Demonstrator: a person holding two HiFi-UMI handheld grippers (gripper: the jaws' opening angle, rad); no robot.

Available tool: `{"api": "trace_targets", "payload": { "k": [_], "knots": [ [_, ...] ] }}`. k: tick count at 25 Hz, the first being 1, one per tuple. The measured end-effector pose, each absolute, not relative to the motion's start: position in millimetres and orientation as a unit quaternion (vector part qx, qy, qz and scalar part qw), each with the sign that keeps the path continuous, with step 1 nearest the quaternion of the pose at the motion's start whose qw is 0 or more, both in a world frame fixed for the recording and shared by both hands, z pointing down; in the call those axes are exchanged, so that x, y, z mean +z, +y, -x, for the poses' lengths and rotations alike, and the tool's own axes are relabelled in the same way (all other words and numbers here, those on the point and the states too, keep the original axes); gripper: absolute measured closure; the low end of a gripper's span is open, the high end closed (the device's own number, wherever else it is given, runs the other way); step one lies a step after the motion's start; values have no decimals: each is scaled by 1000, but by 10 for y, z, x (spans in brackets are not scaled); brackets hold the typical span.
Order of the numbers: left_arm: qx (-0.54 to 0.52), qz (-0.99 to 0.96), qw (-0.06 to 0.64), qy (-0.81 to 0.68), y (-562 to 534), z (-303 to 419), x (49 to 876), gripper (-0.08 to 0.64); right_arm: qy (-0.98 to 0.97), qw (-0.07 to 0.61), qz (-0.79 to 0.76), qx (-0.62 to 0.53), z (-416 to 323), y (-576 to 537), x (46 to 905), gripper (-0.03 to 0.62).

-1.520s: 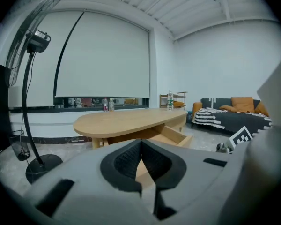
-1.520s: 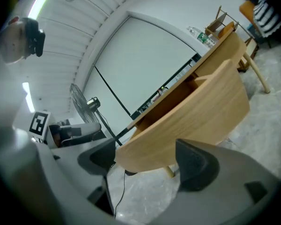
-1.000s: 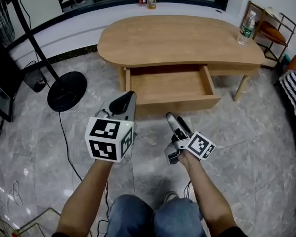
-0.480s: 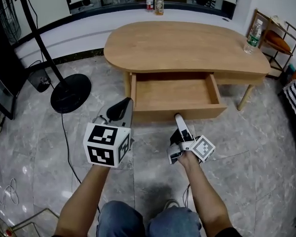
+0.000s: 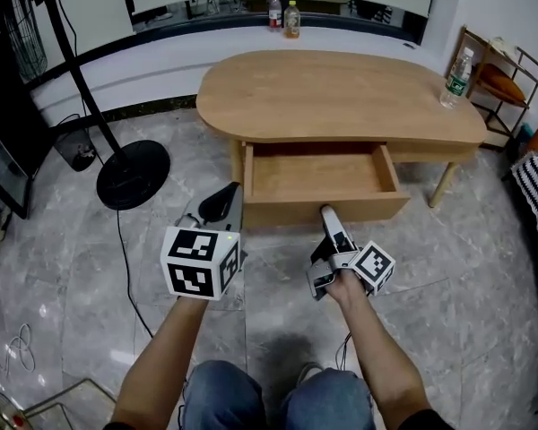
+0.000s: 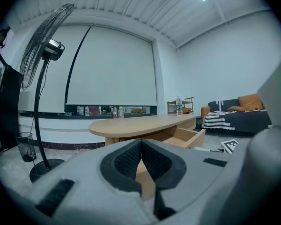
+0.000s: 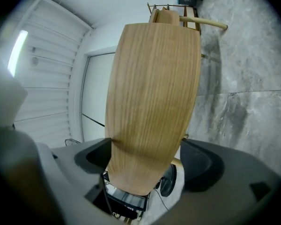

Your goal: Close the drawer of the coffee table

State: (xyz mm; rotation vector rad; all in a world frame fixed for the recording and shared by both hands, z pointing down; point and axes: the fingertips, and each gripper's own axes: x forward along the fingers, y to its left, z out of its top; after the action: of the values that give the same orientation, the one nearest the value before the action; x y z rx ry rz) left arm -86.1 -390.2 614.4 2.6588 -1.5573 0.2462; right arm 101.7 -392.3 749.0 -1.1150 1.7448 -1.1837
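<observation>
The oval wooden coffee table [image 5: 341,88] stands ahead with its drawer [image 5: 318,173] pulled out toward me and nothing in it. My right gripper [image 5: 325,211] points at the drawer front [image 5: 359,207], tip at the panel's lower edge. In the right gripper view its jaws stand open [image 7: 147,149] and the wooden drawer front [image 7: 150,93] fills the gap ahead of them. My left gripper [image 5: 222,193] hovers left of the drawer's left corner, apart from it. In the left gripper view [image 6: 141,142] it is shut on nothing, with the drawer [image 6: 187,136] beyond it to the right.
A standing fan's round base [image 5: 133,162] sits left of the table, with a cable [image 5: 125,249] trailing over the floor. A water bottle [image 5: 457,77] stands on the table's right end. Two bottles [image 5: 282,12] are on the back ledge. A metal rack [image 5: 498,70] is at the right.
Both grippers have moved forward toward the drawer. The right gripper's tip has come up to the drawer front. The drawer stays open.
</observation>
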Motion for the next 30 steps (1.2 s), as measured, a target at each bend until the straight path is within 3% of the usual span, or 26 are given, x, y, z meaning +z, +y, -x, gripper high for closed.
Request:
{"api": "trace_targets", "payload": {
  "k": [4,8,30],
  "knots": [
    [82,-858,28,-506,-3872,849,6186,557,678,357,444,-465,-1024,-3909,7442,200],
    [76,-856,33,-511,-3876,864,6184,557,667,362,438,-481,-993,-3936,7388,175],
    [87,-851,28,-516,-4189,691,6370,557,670,357,437,-483,-1055,-4576,7401,169]
  ]
}}
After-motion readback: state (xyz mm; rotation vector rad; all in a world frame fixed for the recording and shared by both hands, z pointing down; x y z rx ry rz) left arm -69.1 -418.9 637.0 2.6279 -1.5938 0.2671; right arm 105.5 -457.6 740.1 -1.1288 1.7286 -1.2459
